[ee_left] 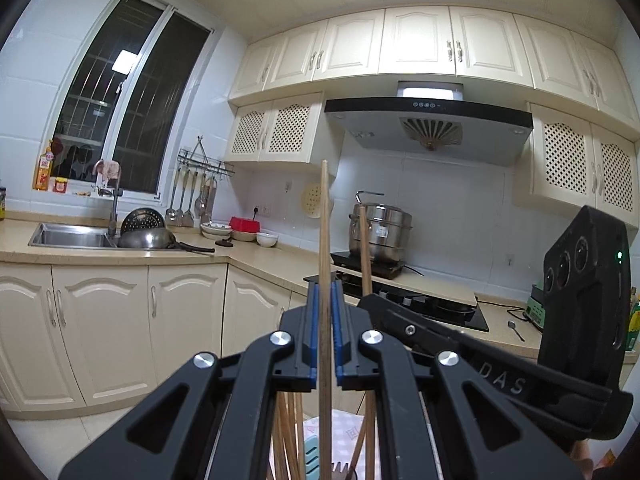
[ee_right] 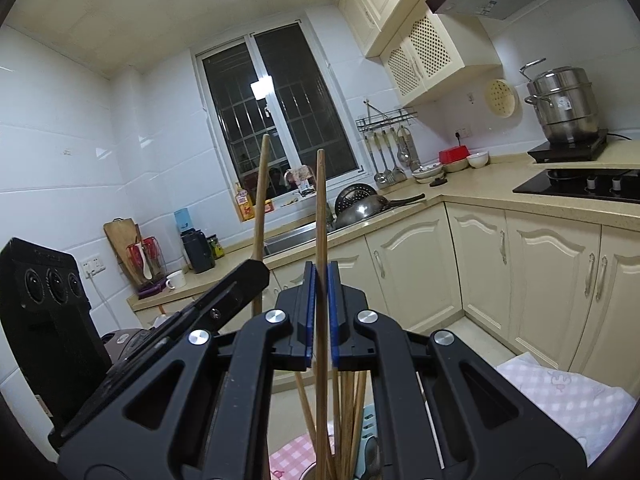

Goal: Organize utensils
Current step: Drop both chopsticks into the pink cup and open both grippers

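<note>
My left gripper [ee_left: 325, 292] is shut on a wooden chopstick [ee_left: 325, 232] that stands upright between its blue pads. My right gripper [ee_right: 321, 276] is shut on another wooden chopstick [ee_right: 321, 208], also upright. Each gripper shows in the other's view: the right gripper [ee_left: 366, 300] with its chopstick [ee_left: 363, 248] just right of mine, and the left gripper [ee_right: 258, 270] with its chopstick [ee_right: 261, 184] just left. Below both grippers, several more chopsticks [ee_right: 344, 408] stand bunched in a holder whose body is mostly hidden; they also show in the left wrist view [ee_left: 286, 436].
A pink checked cloth [ee_right: 560, 396] lies under the holder. A pale green rack [ee_left: 312, 456] sits beside the chopsticks. The L-shaped counter holds a sink [ee_left: 68, 236] with a wok, bowls, a steel pot [ee_left: 380, 232] and a black hob [ee_left: 440, 308].
</note>
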A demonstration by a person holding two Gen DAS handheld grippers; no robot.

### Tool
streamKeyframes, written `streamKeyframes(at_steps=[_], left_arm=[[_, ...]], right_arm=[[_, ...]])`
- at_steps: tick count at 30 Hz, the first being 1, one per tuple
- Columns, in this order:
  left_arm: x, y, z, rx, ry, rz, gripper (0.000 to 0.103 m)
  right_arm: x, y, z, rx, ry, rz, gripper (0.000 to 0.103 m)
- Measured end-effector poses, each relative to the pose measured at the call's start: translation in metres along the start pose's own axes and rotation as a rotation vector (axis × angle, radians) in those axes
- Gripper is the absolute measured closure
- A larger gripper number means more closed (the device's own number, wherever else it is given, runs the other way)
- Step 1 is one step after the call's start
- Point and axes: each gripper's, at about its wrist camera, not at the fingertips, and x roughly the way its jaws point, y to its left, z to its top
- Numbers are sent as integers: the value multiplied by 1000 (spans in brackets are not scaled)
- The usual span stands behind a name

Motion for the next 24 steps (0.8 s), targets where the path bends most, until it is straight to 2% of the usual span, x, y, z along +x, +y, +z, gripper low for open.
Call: streamKeyframes(at_steps=[9, 17, 19, 20, 21, 22, 23, 24], left_arm=[[14, 13, -27, -47, 25, 17, 97], [18, 16, -40, -50, 40, 21, 97], [20, 18, -46, -51, 57, 20, 95], [20, 19, -49, -51, 69, 23, 86], [18, 20, -50, -51, 75, 35, 62], [13, 24, -51, -59, 68, 51, 52], [7, 28, -51, -71, 56, 64, 32], [-1, 33, -50, -93, 34, 73, 22]], right_arm=[[19, -8, -24, -2, 49, -27, 97], [24, -11, -34, -5, 79, -42, 97], [26, -13, -37, 2, 109, -45, 96], [26, -14, -37, 9, 128, -47, 95], [26, -16, -38, 12, 138, -56, 95], [23, -17, -38, 15, 139, -68, 90], [20, -20, -36, 20, 137, -79, 68], [14, -23, -34, 33, 131, -97, 48]])
